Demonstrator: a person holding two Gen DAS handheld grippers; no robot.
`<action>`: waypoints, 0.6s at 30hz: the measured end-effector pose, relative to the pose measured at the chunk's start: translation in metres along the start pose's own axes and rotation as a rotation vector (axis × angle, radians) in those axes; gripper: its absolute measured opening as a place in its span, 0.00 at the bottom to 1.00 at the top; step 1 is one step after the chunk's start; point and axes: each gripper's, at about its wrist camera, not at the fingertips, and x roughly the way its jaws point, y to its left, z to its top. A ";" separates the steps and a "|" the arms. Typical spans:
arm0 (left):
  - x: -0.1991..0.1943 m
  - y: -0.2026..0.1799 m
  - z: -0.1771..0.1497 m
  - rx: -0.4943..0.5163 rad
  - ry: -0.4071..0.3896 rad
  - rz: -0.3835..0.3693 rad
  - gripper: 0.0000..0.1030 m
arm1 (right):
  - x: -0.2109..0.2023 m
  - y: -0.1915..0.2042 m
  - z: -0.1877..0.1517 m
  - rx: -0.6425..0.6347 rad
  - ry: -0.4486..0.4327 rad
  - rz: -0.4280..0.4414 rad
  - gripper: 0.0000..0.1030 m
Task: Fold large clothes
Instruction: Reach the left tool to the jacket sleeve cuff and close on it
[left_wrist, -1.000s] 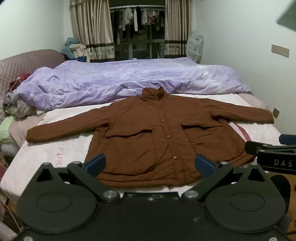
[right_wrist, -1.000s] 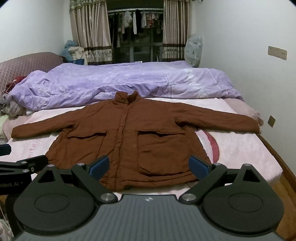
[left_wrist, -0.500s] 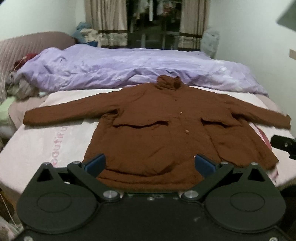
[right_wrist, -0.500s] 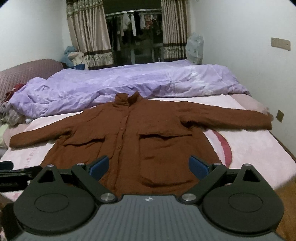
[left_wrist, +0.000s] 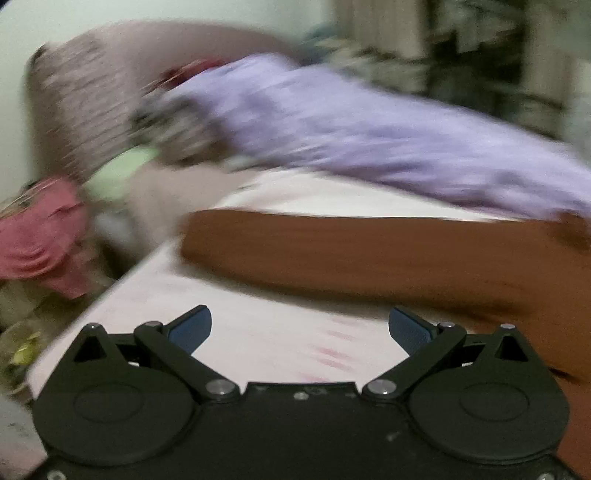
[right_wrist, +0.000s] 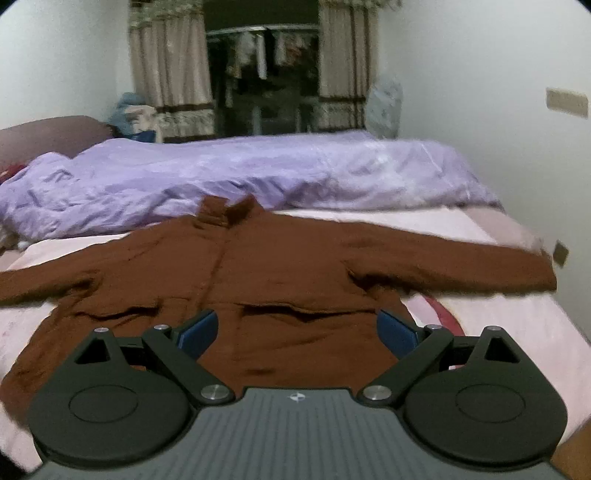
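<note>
Two pairs of tongs are hanging apart and empty while we are starting the first fold. Our left tongs (left_wrist: 300, 328) are facing the left sleeve (left_wrist: 332, 247) of the rust-brown padded button-front jacket (right_wrist: 280, 273), which is lying spread flat on the pink-sheeted bed (right_wrist: 517, 317). Our right tongs (right_wrist: 297, 328) are hovering over its hem. Next, we judge, comes pinching that cuff.

Bare sheet (left_wrist: 266, 332) lies open beside the jacket sleeve (left_wrist: 332, 243).

The left claw (left_wrist: 300, 328) has swung toward the jacket's sleeve (left_wrist: 332, 247).
</note>
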 end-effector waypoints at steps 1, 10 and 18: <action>0.027 0.014 0.009 -0.015 0.017 0.069 1.00 | 0.008 -0.009 0.000 0.016 0.027 -0.006 1.00; 0.155 0.095 0.044 -0.415 0.153 -0.056 1.00 | 0.055 -0.059 -0.017 0.080 0.184 -0.193 1.00; 0.196 0.093 0.066 -0.448 0.172 0.011 0.75 | 0.091 -0.057 0.010 0.043 0.169 -0.123 1.00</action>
